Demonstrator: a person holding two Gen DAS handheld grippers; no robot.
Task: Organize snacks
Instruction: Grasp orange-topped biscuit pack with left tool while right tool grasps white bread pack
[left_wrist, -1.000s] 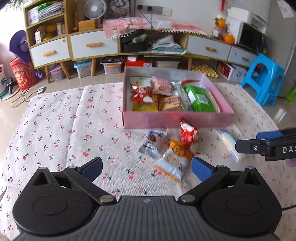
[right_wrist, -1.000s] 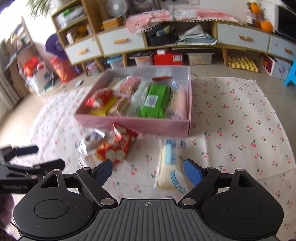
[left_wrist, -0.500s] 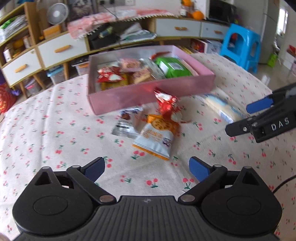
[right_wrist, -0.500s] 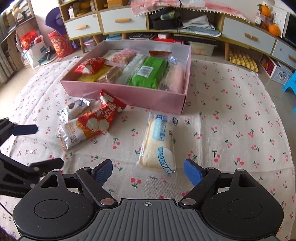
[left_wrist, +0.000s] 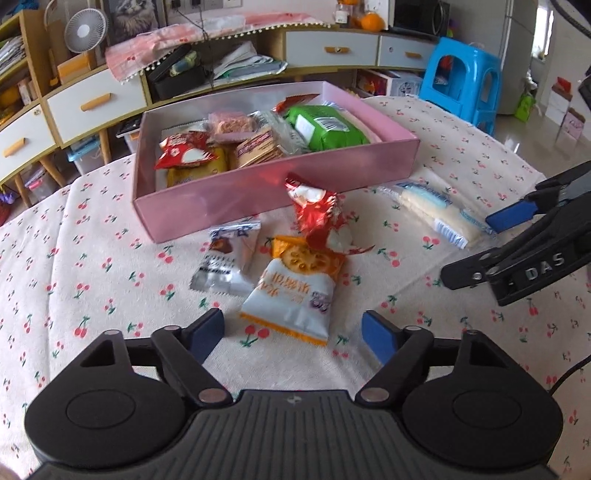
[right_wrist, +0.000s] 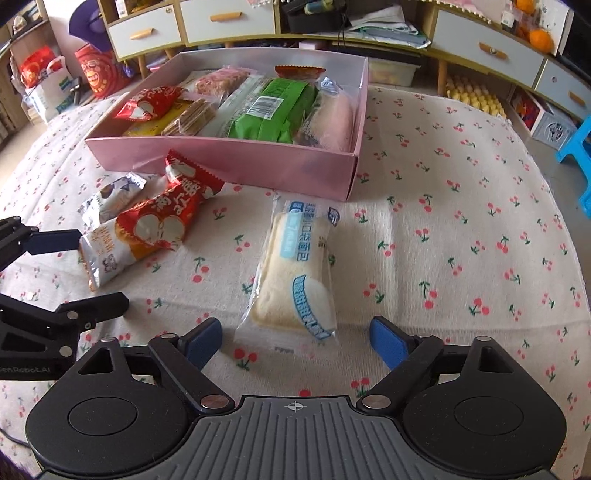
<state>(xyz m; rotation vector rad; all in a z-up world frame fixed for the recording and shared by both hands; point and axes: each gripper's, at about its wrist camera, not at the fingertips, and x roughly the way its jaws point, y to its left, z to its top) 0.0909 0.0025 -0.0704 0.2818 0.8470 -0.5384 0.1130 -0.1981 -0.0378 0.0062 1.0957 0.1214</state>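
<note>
Both grippers are low over the cherry-print cloth (right_wrist: 461, 221) on the surface, jaws wide apart on each, nothing held. The left gripper (left_wrist: 293, 332) points at the white-and-orange cracker bag (left_wrist: 295, 291), which lies flat just ahead of its blue fingertips (left_wrist: 207, 330). A red foil packet (left_wrist: 317, 216) rests across that bag's top edge, and a silver packet (left_wrist: 227, 262) lies just beside it to the left. The right gripper (right_wrist: 295, 338) lines up on the long cream bread pack (right_wrist: 299, 266), whose near end sits between its open jaws. Behind all four loose snacks stands the pink box (right_wrist: 221, 162), already packed with a green pack (right_wrist: 269, 110), a red packet, biscuits and a pink bun.
</note>
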